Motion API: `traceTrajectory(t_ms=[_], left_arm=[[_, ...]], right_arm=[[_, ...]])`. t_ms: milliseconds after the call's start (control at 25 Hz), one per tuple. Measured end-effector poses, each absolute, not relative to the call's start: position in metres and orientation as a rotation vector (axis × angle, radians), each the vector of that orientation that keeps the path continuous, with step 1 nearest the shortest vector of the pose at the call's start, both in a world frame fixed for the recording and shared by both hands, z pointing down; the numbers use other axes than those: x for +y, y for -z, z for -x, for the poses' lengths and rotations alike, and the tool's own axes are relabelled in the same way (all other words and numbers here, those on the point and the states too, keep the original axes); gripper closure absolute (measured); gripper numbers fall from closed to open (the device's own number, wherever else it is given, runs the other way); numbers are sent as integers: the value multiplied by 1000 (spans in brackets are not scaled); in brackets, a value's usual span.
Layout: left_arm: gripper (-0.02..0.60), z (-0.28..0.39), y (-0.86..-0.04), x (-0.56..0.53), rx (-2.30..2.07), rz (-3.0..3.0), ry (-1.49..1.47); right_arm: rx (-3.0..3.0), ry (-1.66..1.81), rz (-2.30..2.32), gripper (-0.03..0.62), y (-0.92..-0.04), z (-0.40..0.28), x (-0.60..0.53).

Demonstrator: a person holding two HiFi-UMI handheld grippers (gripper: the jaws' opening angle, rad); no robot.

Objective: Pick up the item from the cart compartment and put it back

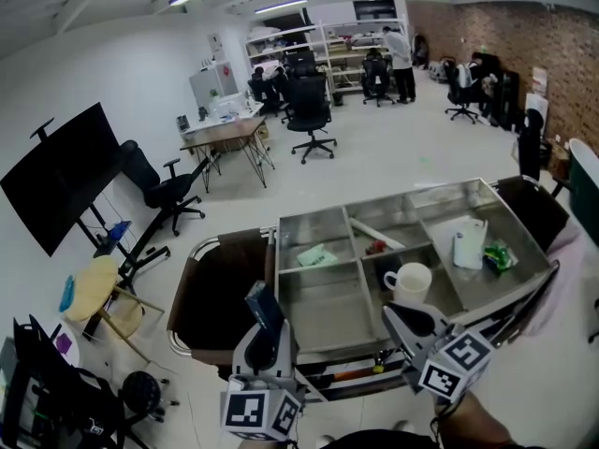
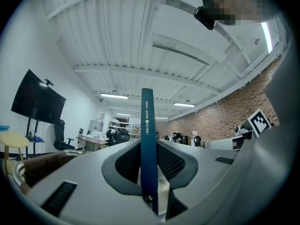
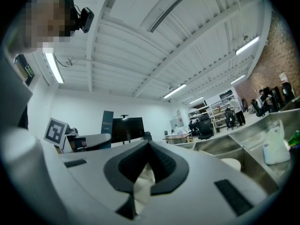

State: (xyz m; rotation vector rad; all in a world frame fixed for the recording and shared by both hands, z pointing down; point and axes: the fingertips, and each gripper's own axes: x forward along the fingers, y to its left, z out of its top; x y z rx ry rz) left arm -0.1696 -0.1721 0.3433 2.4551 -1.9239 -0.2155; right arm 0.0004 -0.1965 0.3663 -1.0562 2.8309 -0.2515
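Observation:
My left gripper [image 1: 266,327] is held up in front of the steel cart [image 1: 332,309], near its front left corner. It is shut on a thin dark blue box [image 1: 265,304], which stands upright between the pads. In the left gripper view the blue box [image 2: 149,149] rises edge-on out of the jaws of the left gripper [image 2: 150,175], which points up toward the ceiling. My right gripper [image 1: 395,315] hovers at the cart's front edge, just before a white mug [image 1: 409,282]. The right gripper [image 3: 149,148] has its jaws together with nothing between them.
The cart's compartments hold a green-white packet [image 1: 316,255], a small red item [image 1: 376,247], a white pouch [image 1: 470,243] and a green packet [image 1: 499,256]. Brown pads [image 1: 217,293] flank the cart. Office chairs [image 1: 309,110], desks [image 1: 223,134] and a black screen [image 1: 61,171] stand further off.

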Motion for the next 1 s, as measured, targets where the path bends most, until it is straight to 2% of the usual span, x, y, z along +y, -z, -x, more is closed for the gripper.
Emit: traceTrajectory(t_ms=[640, 1000], left_arm=[[499, 163, -348, -182, -1924, -2472, 131], [497, 163, -380, -247, -1911, -2386, -38]], right_arm=[[2826, 258, 1058, 569, -366, -4, -194], [2826, 271, 1053, 569, -369, -3, -195]])
